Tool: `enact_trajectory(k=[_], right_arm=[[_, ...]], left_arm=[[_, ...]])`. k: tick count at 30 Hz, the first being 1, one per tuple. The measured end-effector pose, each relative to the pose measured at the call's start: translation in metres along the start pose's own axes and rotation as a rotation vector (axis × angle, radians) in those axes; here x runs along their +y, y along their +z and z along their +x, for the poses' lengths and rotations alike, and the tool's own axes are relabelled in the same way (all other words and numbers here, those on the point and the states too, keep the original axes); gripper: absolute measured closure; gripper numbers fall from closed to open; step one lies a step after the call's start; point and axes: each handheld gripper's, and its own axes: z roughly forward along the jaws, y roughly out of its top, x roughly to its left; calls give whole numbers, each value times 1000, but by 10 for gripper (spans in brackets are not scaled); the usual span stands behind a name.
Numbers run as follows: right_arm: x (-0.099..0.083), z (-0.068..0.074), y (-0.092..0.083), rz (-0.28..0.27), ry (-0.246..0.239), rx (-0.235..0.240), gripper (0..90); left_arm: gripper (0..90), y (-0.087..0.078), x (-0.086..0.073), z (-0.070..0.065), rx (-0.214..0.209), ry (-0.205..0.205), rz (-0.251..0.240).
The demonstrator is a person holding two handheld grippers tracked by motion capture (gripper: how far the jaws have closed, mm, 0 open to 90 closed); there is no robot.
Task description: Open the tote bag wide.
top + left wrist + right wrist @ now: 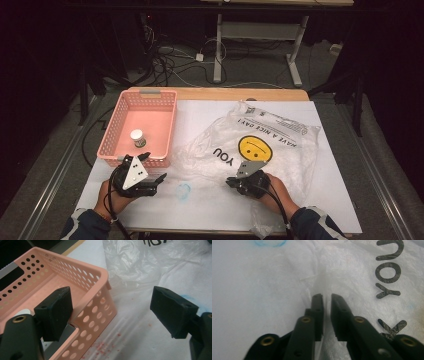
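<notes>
A white-covered desk stands in a dark room with cables on the floor. At left, the left tool sits spread beside the pink basket. Rightward, the right tool is pressed together, pinching the clear plastic bag lying flat.

Both grippers, the left gripper and the right gripper, are black, each topped by a grey three-cornered plate with small dark holes and trailing a black cable. Brass-coloured screws sit in the black jaw arms. The sleeves are dark blue with pale patches.
</notes>
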Motion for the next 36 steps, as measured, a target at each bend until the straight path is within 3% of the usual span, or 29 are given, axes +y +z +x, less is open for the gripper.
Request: enact_trajectory(k=[3,6,12,16,17,19,23,28,29,31,33,36], right_arm=[[1,0,0,2,0,-7,900],[4,-2,-3,-7,-8,-46,900],[15,-19,-19,-83,24,-120,900],[33,-37,-35,-163,26,-229,900],[33,-37,-35,-163,26,-229,900],[41,-49,-42,-190,19,-282,900],[47,-61,-51,-221,29,-333,900],[54,-67,-64,-249,23,-355,900],[59,-69,-75,-281,24,-356,900],[62,-70,-81,-294,15,-364,900],[71,-69,-99,-321,-13,-401,900],[78,-69,-109,-340,-23,-411,900]], left_arm=[[178,0,0,0,1,2,2],[178,0,0,1,0,0,4],[180,-1,9,9,21,-23,4],[180,-3,16,17,44,-37,0],[180,-3,17,20,51,-47,4],[189,-3,19,24,79,-62,32],[189,-3,21,35,87,-97,39],[189,-3,25,45,112,-106,49],[189,-3,25,46,114,-106,51],[189,-3,26,48,115,-111,48],[189,-3,27,51,118,-113,52],[189,-1,28,57,124,-119,59]])
